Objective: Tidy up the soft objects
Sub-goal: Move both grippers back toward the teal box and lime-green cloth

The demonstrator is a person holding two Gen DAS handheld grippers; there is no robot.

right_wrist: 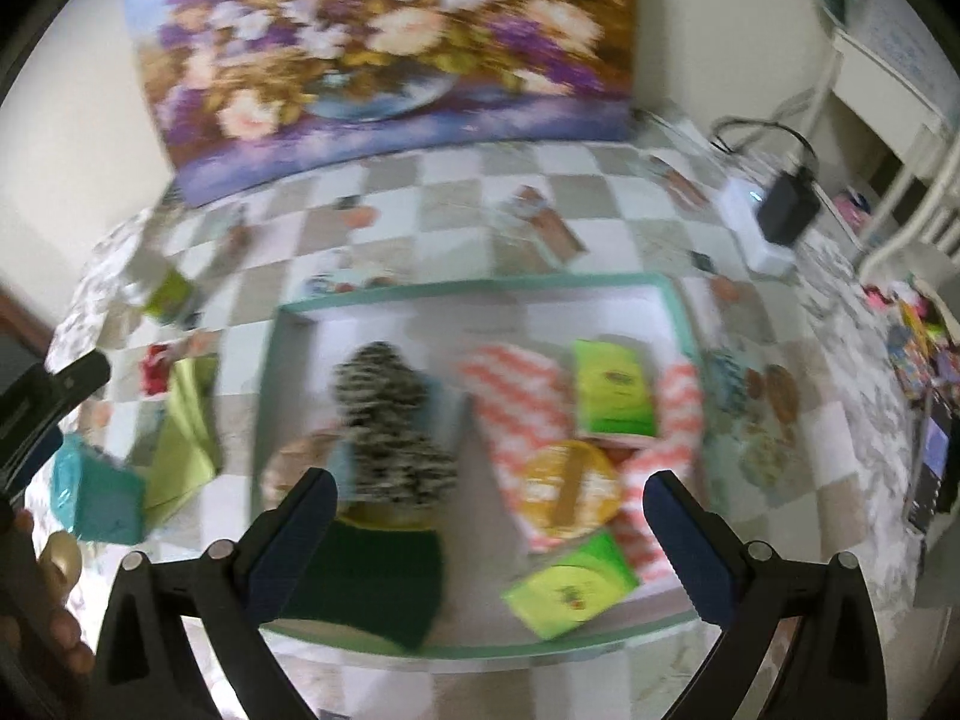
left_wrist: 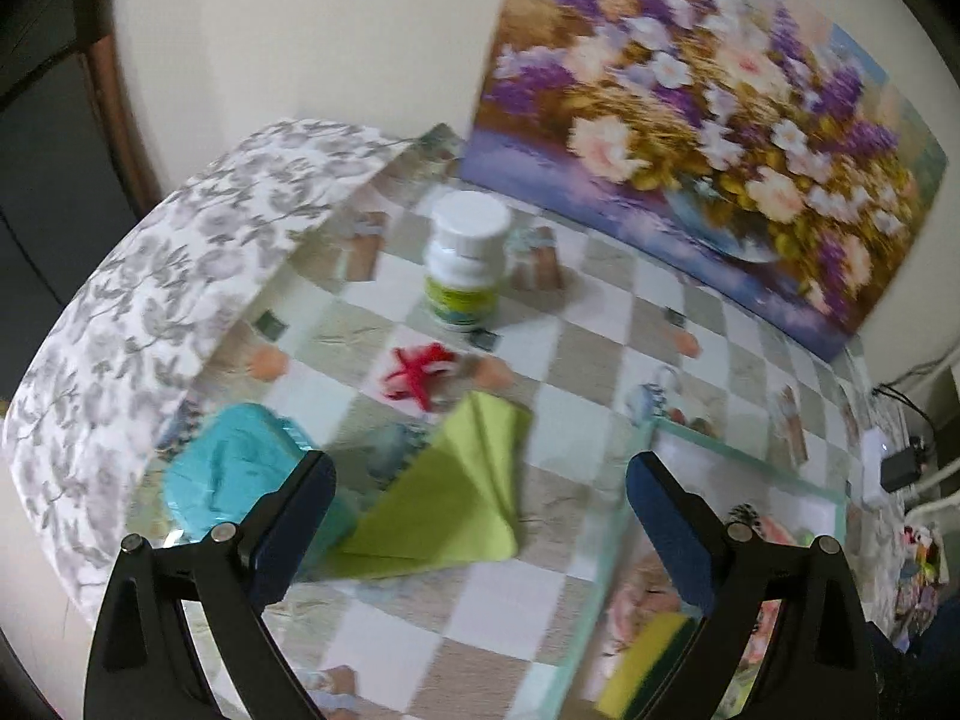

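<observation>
Sponge (right_wrist: 384, 576) and speckled cloth (right_wrist: 390, 420) lie in tray (right_wrist: 480, 288) — among packets.

No text is legible on the bottle (left_wrist: 465, 261) or packets (right_wrist: 612, 387)

On the table:
- white bottle (left_wrist: 465, 261): one
- red starfish toy (left_wrist: 418, 377): one
- green cloth (left_wrist: 447, 507): one
- teal packet (left_wrist: 231, 471): one

In the tray (right_wrist: 480, 288):
- speckled scrubber (right_wrist: 390, 426): one
- sponge (right_wrist: 366, 582), dark green over yellow: one
- green packets: two, one far (right_wrist: 612, 387), one near (right_wrist: 570, 591)
- round yellow tub (right_wrist: 567, 492): one
- orange-and-white cloth (right_wrist: 522, 390): one

Elsewhere:
- flower painting (right_wrist: 384, 60): one
- black adapter (right_wrist: 786, 207) on a white power strip (right_wrist: 747, 219): one of each

Several items are blurred; smaller pieces at the table's right edge cannot be counted.
</observation>
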